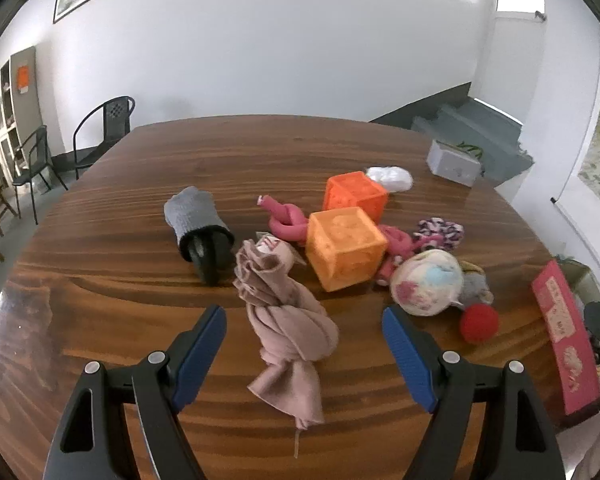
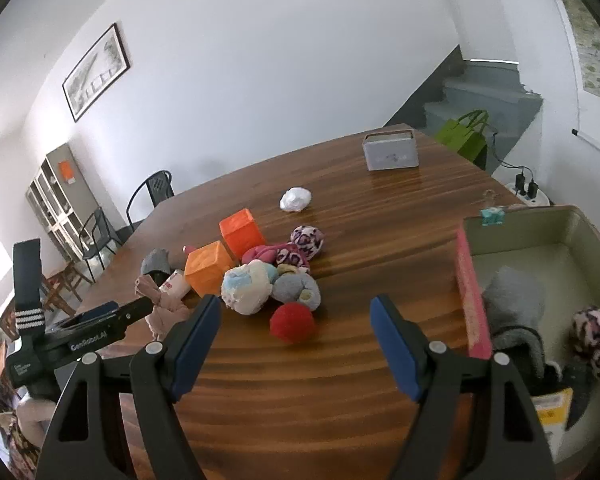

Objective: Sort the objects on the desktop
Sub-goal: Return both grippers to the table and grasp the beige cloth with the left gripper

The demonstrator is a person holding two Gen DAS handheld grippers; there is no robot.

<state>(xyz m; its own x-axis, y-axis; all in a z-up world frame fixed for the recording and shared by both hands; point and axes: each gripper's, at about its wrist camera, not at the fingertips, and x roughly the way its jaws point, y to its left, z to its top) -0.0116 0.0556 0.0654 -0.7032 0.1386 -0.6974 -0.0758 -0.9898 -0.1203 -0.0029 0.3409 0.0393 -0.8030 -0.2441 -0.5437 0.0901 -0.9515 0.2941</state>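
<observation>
Clutter crowded the wooden table (image 1: 148, 184): two orange cubes (image 1: 344, 246), a red ball (image 1: 479, 322), a patterned sock ball (image 1: 426, 282) and a grey roll (image 1: 196, 220) lay near the twisted pink cloth (image 1: 288, 320). My left tool (image 1: 304, 314) stood wide, fingers either side of that cloth without touching it. My right tool (image 2: 296, 304) was also wide and held nothing, the red ball just ahead. The box (image 2: 596, 236) at the right held grey and spotted socks, its far side cut off. White walls, dark chairs and grey stairs stood behind.
</observation>
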